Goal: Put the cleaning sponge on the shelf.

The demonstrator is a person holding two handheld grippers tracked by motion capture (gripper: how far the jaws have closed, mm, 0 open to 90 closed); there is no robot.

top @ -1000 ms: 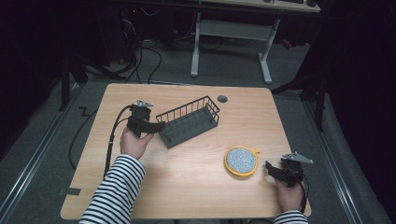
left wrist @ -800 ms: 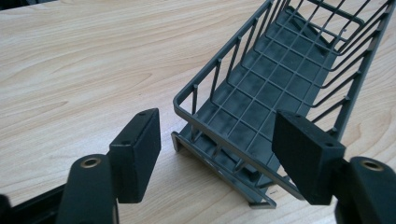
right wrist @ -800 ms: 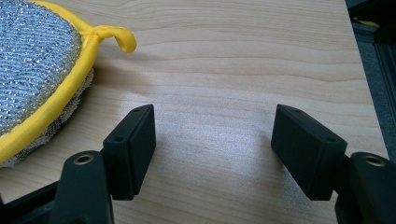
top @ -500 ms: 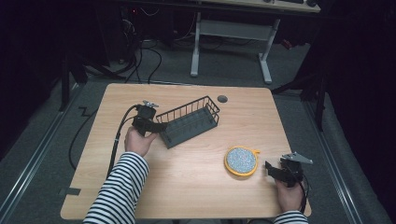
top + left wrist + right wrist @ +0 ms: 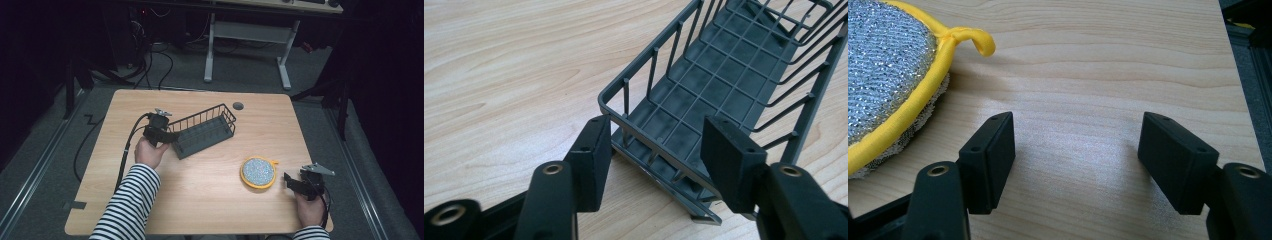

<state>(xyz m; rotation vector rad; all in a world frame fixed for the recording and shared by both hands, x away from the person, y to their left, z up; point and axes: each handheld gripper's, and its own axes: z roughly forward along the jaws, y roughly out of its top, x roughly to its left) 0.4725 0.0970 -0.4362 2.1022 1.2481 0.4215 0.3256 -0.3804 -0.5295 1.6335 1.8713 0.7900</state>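
On the wooden bench (image 5: 210, 200), the left gripper (image 5: 656, 150) sits at the near short end of a dark grey wire basket (image 5: 205, 131), its jaws spread wide on either side of that end's rim without closing on it. The basket lies at an angle across the bench's middle. The right gripper (image 5: 1075, 160) hovers low over bare wood near the bench's right edge, jaws wide apart and holding nothing, just beside a round silver scouring pad (image 5: 258, 172) with a yellow border and loop.
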